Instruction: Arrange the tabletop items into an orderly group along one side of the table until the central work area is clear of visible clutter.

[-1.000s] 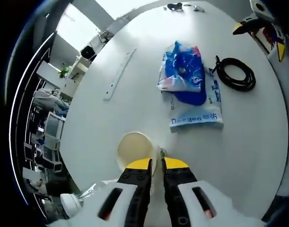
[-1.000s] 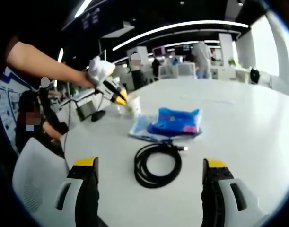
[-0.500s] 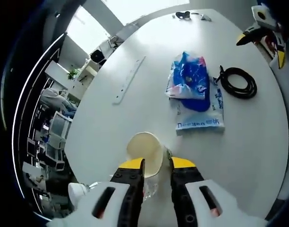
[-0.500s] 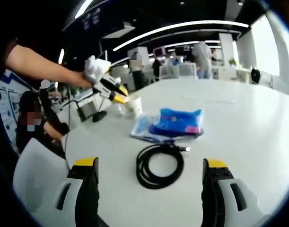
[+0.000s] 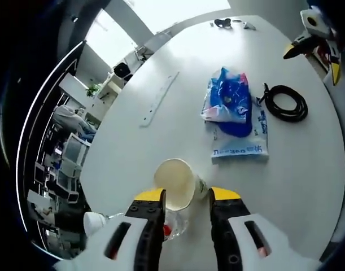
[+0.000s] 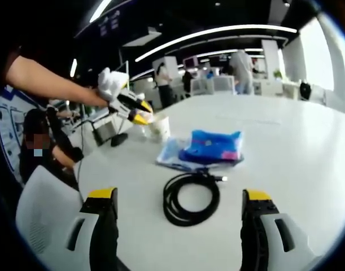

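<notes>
Left gripper (image 5: 186, 195) fingers spread wider than before, flanking cup (image 5: 175, 183).

Open office: dark ceiling, curved light strips (image 6: 217, 31), bright window (image 5: 161, 8), white chair (image 6: 39, 220).

Left tool (image 5: 186, 197) wider around cup (image 5: 175, 183)

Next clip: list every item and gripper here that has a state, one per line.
Left gripper: jaws open, either side of the cup.
Right gripper: jaws wide open, holding nothing, near the cable.
Cup: upright, open top, on the table.
Cable: coiled, flat on the table.
Blue bag: lying on a flat printed bag.
</notes>
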Tool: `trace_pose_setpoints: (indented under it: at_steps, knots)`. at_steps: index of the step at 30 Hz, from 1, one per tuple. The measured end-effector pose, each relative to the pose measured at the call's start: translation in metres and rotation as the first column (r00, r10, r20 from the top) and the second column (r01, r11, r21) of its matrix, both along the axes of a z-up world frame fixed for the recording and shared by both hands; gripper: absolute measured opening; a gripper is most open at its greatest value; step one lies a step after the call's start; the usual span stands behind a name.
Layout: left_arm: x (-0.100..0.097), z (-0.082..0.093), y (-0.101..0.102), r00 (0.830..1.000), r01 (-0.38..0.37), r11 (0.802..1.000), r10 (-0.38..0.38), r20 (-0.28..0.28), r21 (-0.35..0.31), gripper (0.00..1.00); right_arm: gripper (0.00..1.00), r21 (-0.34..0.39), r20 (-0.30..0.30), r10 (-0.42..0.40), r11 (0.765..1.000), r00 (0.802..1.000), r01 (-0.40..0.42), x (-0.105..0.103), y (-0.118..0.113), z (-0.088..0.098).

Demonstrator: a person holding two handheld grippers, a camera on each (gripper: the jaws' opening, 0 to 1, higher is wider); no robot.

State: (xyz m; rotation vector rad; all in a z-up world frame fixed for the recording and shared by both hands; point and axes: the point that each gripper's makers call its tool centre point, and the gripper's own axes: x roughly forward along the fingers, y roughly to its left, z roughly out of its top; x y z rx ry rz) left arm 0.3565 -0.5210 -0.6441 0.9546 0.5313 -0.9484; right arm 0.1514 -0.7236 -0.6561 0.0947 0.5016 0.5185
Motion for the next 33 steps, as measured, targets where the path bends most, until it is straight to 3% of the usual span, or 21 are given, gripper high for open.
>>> trace_pose_setpoints:
  at_steps: [9, 33]
  knots:
    - [-0.002, 0.009, -0.01, 1.0, 0.001, 0.998, 0.001, 0.03, -0.057, 0.41, 0.89, 0.0, 0.006, 0.006, 1.0, 1.0, -0.006, 0.001, 0.002, 0.002]
    - [-0.017, 0.027, -0.027, 0.998, 0.006, 0.989, 0.003, 0.058, -0.15, 0.5, 0.81, -0.044, 0.038, 0.045, 0.998, 0.998, -0.043, 0.007, -0.001, 0.01]
